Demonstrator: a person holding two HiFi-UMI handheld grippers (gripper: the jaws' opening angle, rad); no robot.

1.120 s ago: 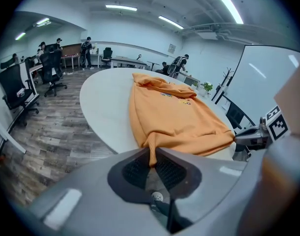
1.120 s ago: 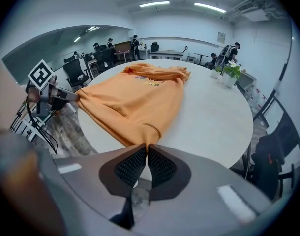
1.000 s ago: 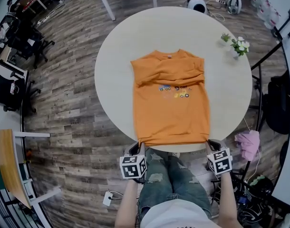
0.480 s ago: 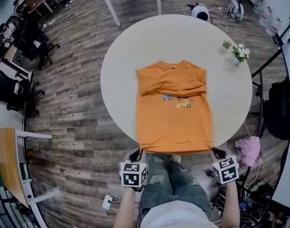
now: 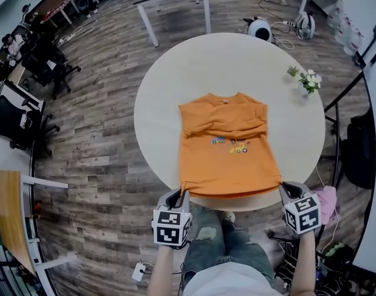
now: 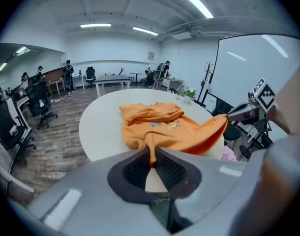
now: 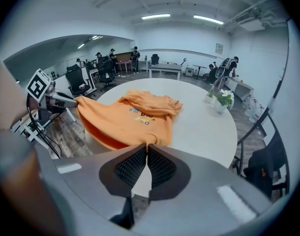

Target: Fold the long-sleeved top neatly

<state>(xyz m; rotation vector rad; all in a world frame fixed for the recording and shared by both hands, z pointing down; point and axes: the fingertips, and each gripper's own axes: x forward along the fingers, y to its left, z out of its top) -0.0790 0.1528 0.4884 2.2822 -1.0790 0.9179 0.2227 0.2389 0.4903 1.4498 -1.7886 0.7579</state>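
Your left tongs [image 5: 180, 193] are clenched on the near left hem corner of the orange long-sleeved top [image 5: 228, 147], and your right tongs [image 5: 285, 189] are clenched on the near right corner. The hem is stretched between them just off the near edge of the round cream table [image 5: 169, 85], while the rest of the top lies on it, sleeves seemingly tucked across the chest. You look to be starting the bottom-to-collar fold, so the next move calls for carrying both corners forward together and level, then laying the hem squarely along the shoulders before letting go.
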